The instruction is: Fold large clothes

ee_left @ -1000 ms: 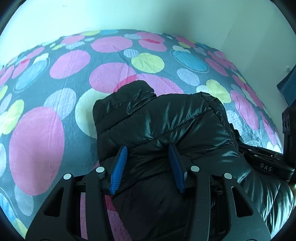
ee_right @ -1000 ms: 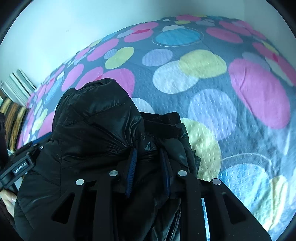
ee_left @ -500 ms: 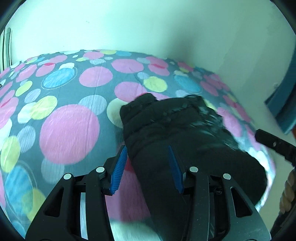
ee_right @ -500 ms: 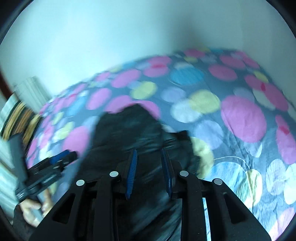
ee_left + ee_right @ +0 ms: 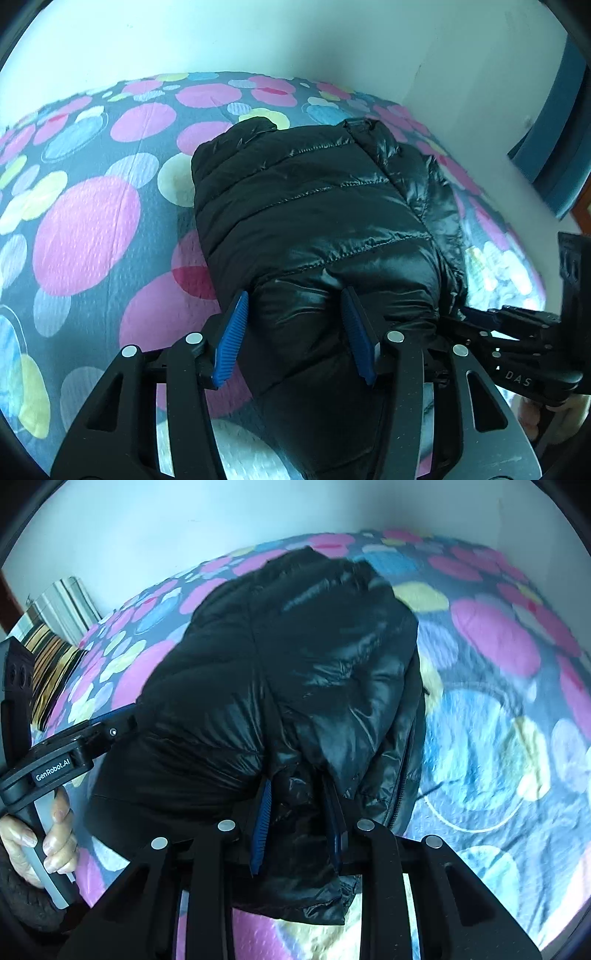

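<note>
A black shiny puffer jacket (image 5: 314, 192) lies bunched in a thick bundle on the dotted bedspread (image 5: 85, 229). My left gripper (image 5: 295, 325) has its blue pads on either side of the jacket's near edge. The padding fills the gap and creases at both pads, while the jaws are opening. In the right wrist view the jacket (image 5: 295, 646) hangs forward. My right gripper (image 5: 299, 819) is shut narrowly on a fold of its near edge. A hand (image 5: 48, 834) grips the left gripper's handle at the far left.
The bedspread (image 5: 498, 709) runs back to a pale wall on the far side. Striped cloth and stacked items (image 5: 51, 653) sit at the bed's left end. A blue panel (image 5: 554, 122) stands by the wall beyond the bed's right edge.
Both grippers have moved across the bed with the jacket, and more wall shows in both views. The bundle now looks more gathered. The left pads stand slightly wider apart.
</note>
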`<control>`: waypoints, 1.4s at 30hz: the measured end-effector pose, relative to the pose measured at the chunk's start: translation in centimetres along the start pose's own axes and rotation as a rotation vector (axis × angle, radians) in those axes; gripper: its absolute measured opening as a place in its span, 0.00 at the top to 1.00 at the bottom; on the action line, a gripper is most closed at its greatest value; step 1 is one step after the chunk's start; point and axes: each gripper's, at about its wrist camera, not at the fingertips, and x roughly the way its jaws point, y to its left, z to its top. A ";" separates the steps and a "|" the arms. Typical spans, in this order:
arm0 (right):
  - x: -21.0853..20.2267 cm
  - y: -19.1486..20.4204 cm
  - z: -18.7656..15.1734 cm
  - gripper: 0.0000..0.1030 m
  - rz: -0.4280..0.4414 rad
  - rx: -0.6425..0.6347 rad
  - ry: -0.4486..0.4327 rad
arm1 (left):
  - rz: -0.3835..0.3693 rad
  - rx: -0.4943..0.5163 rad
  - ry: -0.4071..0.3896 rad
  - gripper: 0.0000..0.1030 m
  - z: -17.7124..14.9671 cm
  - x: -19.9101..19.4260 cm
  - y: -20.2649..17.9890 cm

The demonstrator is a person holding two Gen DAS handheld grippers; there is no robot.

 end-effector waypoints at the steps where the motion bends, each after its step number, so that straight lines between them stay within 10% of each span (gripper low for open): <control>1: 0.4 -0.1 0.0 0.75 -0.005 0.001 0.000 | 0.003 0.002 0.000 0.50 0.0 0.1 0.1; 23: -0.1 -0.7 -0.7 0.72 0.033 0.045 -0.071 | 0.050 -0.007 -0.037 0.51 -0.1 -1.9 0.2; 28: -1.7 -0.3 -0.5 0.69 0.047 0.045 -0.100 | 0.070 -0.055 -0.077 0.39 0.3 -3.8 1.7; 35: -5.3 -0.3 0.9 0.27 0.052 0.053 -0.201 | -0.012 -0.142 -0.067 0.24 1.7 -3.4 5.0; 42: -2.3 -4.6 4.4 0.27 0.069 0.177 -0.150 | -0.044 -0.134 -0.022 0.20 2.0 -0.8 5.2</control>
